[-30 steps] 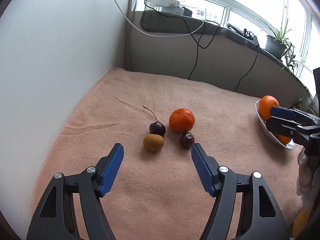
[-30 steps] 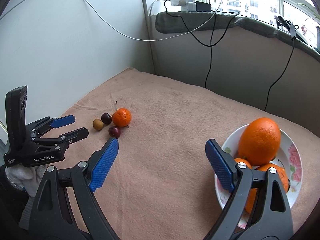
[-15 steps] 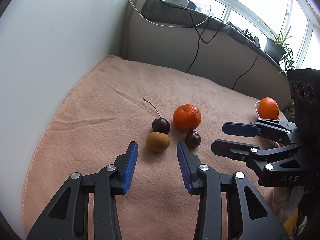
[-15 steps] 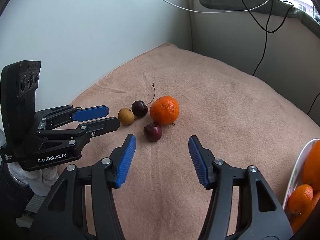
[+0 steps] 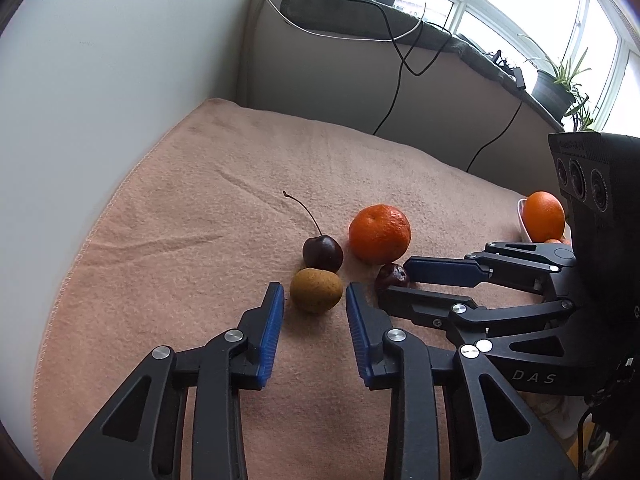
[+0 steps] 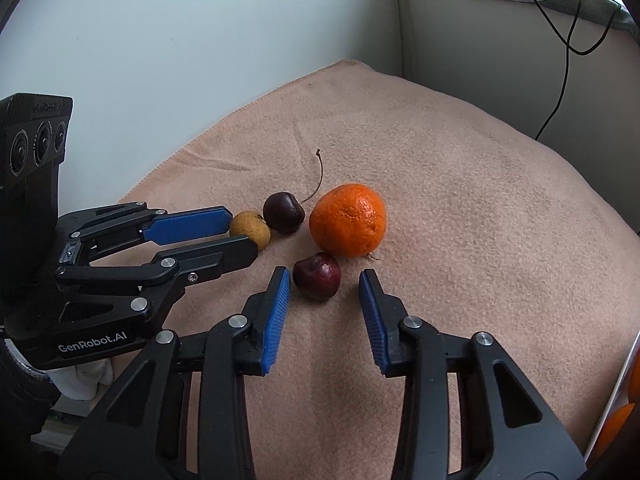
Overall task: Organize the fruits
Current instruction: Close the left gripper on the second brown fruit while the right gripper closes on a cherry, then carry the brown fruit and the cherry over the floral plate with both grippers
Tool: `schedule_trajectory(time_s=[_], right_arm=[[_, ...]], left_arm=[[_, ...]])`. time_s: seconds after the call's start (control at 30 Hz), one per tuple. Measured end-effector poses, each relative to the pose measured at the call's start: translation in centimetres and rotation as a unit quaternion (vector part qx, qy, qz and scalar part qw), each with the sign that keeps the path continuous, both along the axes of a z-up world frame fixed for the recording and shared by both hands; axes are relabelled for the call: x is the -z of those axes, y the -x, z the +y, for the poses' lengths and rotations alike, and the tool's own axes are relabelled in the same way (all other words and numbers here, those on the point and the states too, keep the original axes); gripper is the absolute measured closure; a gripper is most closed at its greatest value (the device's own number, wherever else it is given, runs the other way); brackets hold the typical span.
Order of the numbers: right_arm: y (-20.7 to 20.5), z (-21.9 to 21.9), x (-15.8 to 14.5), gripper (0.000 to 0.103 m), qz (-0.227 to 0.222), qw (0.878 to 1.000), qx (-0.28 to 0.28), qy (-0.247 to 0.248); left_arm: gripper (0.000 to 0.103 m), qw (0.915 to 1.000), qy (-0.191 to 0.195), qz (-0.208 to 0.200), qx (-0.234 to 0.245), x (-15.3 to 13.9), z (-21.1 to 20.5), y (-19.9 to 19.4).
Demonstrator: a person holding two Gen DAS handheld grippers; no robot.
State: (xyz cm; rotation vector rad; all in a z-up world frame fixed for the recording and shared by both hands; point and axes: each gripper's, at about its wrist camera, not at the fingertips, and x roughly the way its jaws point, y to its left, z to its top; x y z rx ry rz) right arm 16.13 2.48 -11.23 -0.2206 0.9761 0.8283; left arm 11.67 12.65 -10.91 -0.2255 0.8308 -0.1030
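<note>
Both grippers are closing in mid-blanket [image 6: 460, 200]: left gripper [image 5: 314, 300] is narrowing around the small brown fruit [image 5: 316, 290], right gripper [image 6: 325, 282] around the stemless cherry [image 6: 317, 276], neither pinching yet. They're crowding each other, so the person's probably best centering each fruit between the pads and squeezing gently.

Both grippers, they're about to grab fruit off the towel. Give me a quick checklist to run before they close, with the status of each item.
1. Left gripper lined up on the yellow fruit: ok; its jaws have just been closing.
2. Left pads on that fruit: not ok, gaps both sides.
3. Right gripper lined up on the stemless cherry: ok; its jaws have just been closing.
4. Right pads on it: not ok, far pad clear.
5. Stemmed cherry clear of the yellow fruit: not ok, touching.
6. Grippers clear of each other: cannot tell.
</note>
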Motion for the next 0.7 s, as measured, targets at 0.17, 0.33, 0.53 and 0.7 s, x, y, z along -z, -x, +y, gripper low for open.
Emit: schedule_trajectory(time_s=[0.17, 0.33, 0.53, 0.7], right_arm=[[0.1, 0.3, 0.0, 0.072, -0.001, 1.000, -0.004, 0.002], [0.3, 0.5, 0.0, 0.077, -0.009, 1.000, -0.005, 0.006], [0.8, -0.1, -0.6, 0.077, -0.011, 1.000, 0.001, -0.005], [1.7, -1.7, -1.6, 0.077, -0.017, 1.000, 0.007, -0.017]], left_arm=[[0.077, 1.0000, -0.007, 0.001, 0.001, 0.2, -0.2, 0.0], [0.077, 1.0000, -0.008, -0.001, 0.001, 0.1, -0.3, 0.1], [0.077, 0.9999, -0.006, -0.009, -0.002, -0.4, -0.3, 0.7], [0.077, 0.9998, -0.004, -0.020, 0.001, -1.2, -0.7, 1.3]])
